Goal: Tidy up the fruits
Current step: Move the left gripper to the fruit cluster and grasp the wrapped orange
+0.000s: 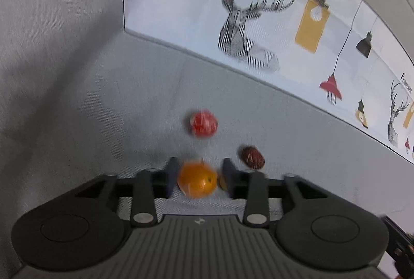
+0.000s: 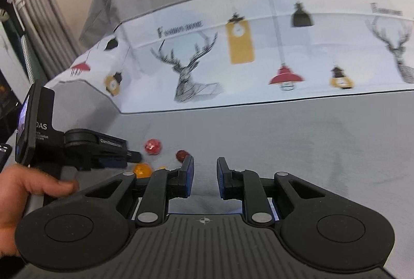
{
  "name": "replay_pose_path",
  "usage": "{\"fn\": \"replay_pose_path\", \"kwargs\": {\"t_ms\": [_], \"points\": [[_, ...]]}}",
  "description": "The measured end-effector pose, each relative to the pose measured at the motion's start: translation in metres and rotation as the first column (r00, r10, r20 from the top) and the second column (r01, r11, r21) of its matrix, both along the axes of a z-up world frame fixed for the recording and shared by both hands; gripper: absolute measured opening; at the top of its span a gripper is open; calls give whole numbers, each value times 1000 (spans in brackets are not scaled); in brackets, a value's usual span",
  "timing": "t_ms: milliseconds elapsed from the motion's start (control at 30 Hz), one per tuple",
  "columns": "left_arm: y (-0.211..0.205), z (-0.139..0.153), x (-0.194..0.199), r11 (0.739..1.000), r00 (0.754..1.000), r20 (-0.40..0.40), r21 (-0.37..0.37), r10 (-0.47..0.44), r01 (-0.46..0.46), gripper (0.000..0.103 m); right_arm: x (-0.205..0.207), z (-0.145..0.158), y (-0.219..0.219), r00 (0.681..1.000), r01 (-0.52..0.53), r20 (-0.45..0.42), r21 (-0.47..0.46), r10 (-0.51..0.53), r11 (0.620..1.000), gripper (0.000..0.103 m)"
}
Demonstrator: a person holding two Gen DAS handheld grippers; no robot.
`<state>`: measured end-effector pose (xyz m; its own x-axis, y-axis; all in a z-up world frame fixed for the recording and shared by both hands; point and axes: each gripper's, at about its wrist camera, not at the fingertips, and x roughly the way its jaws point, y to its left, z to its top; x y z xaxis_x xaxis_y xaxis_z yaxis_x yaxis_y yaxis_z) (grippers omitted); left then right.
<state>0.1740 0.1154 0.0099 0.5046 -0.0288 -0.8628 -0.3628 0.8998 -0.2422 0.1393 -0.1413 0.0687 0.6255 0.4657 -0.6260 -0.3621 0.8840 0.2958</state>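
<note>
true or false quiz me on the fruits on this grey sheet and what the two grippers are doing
1. The orange fruit lies between the left gripper fingers. True.
2. The right gripper holds a fruit. False: nothing is between its fingers.
3. The red fruit lies beyond the orange one in the left wrist view. True.
4. The dark brown fruit sits inside a basket. False: it lies on the bare grey sheet.
5. A deer print shows on the bedding. True.

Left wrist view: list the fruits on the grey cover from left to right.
orange fruit → red fruit → dark brown fruit. The orange and red ones nearly line up, so their order is close.
</note>
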Motion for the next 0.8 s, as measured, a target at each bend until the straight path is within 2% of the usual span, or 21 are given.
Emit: {"fn": "replay_pose_path", "kwargs": {"t_ms": [100, 233, 367, 467, 667, 800], "points": [[-2, -8, 3, 1000, 1000, -26, -9, 7, -8, 47, 21, -11, 18, 999, -38, -35, -7, 38, 999, 21], [-8, -14, 7, 999, 999, -44, 33, -4, 6, 47, 47, -27, 41, 994, -76, -82, -13, 74, 997, 23], [-7, -19, 8, 999, 998, -64, 47, 1, 2, 46, 69, -44, 59, 990, -106, -98, -40, 101, 994, 36], [-6, -21, 7, 999, 997, -74, 54, 12, -8, 41, 87, -59, 68, 987, -121, -112, -67, 114, 990, 44], [-5, -17, 3, 992, 995, -82, 115, 55, -45, 41, 114, -88, 85, 979, -156, -150, -102, 139, 983, 45], [-3, -18, 4, 993, 995, -81, 109, 64, -55, 41, 115, -100, 98, 973, -205, -139, -140, 186, 969, 45]]}}
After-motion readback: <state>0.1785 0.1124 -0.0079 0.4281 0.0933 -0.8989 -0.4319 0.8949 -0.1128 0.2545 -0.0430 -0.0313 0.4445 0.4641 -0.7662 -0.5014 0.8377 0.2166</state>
